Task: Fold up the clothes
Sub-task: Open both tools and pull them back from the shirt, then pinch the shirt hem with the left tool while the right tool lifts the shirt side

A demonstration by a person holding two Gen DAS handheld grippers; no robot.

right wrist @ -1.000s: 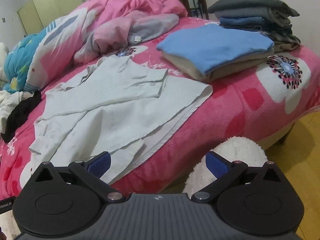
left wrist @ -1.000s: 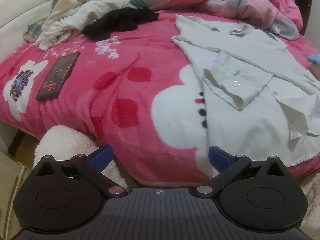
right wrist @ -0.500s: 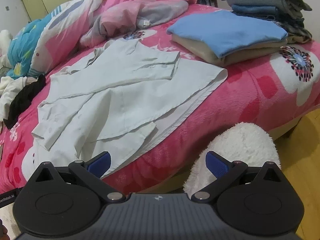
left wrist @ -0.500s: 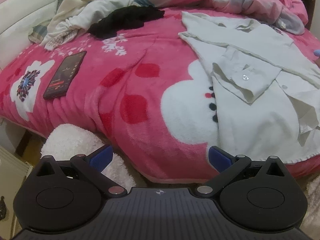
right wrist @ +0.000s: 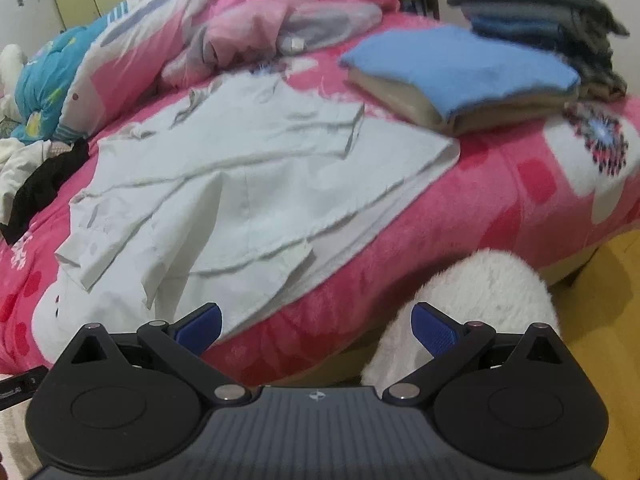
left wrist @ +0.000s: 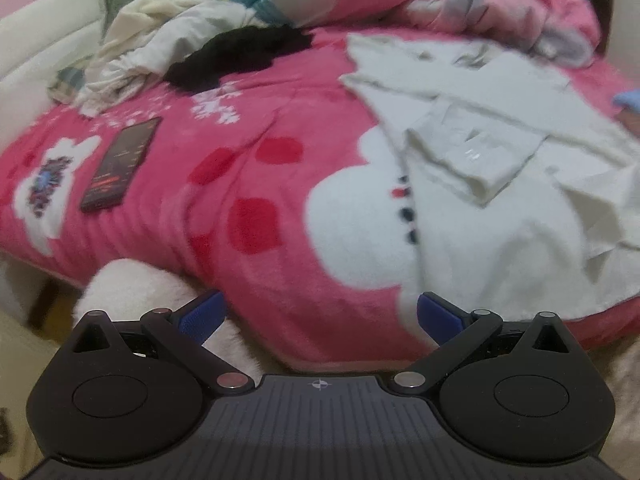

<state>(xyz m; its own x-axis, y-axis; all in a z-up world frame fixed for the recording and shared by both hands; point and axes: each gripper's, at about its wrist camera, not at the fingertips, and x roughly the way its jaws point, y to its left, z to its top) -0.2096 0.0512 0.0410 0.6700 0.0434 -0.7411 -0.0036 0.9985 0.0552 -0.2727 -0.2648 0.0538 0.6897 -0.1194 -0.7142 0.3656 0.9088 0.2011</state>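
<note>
Both views have swung slightly; my left gripper point(left wrist: 319, 314) and right gripper point(right wrist: 315, 323) gape wide, empty. White shirt point(right wrist: 240, 184) at 11 o'clock lies half-folded; next, pinch its hem.

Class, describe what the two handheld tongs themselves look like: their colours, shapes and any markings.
Both look alike. The left tongs and right tongs each have a black ribbed body, two round black discs, angled black link arms with silver pivot pins, blue textured fingertips, and a small crosshair mark at the centre.
</note>
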